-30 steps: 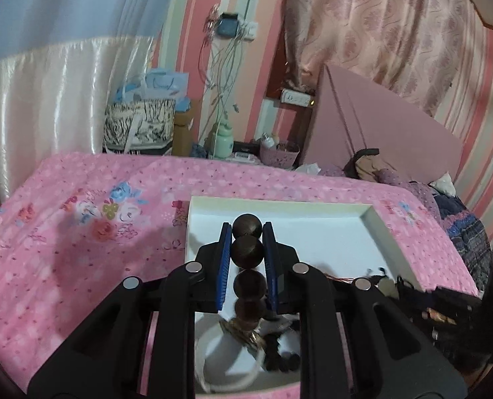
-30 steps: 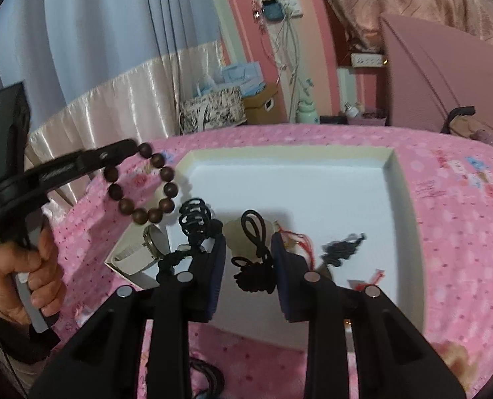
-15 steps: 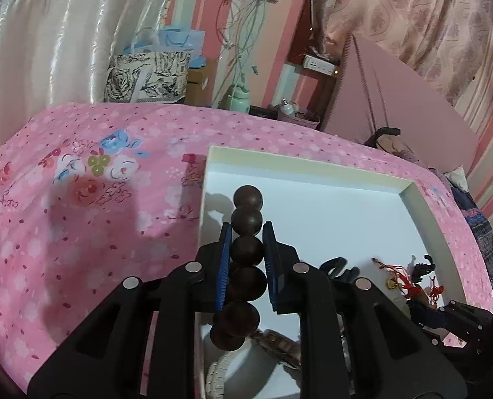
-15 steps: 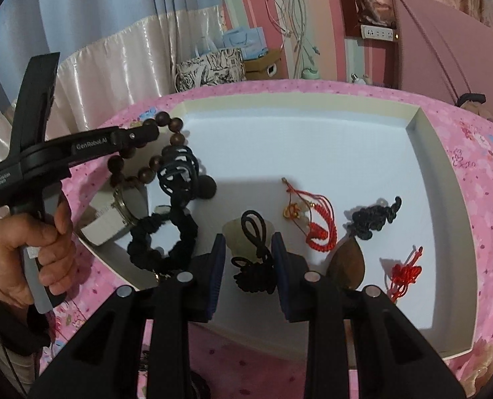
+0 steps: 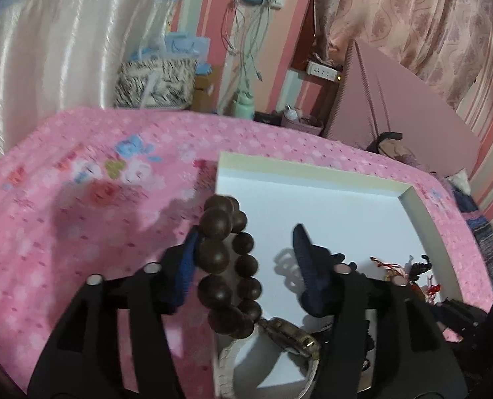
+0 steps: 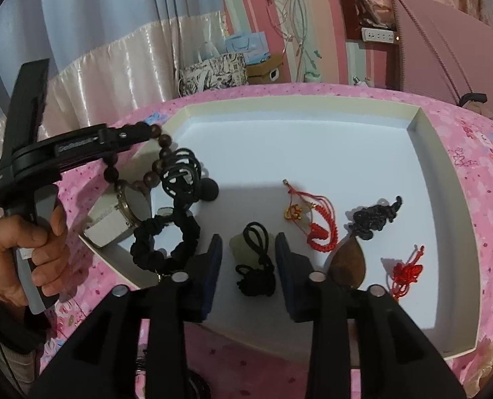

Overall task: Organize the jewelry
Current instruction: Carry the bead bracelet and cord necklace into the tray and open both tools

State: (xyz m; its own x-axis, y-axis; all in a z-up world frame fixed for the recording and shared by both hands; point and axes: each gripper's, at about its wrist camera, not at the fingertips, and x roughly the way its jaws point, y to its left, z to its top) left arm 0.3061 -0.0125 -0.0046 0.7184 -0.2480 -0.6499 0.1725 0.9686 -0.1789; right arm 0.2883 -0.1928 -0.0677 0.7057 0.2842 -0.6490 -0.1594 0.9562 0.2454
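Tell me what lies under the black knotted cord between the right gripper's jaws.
A pale greenish stone pendant shows beneath the black knotted cord, on the white tray. The cord covers its middle, so its full shape is hidden.

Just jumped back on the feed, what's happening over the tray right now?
The left tool has its jaws spread wide, and the brown bead bracelet hangs against its left finger above the white tray's near-left corner, over a watch. Whether the bracelet is fully released is unclear. The right tool is open, hovering over a pale pendant on a black cord. Red and black knotted charms lie farther right in the tray.
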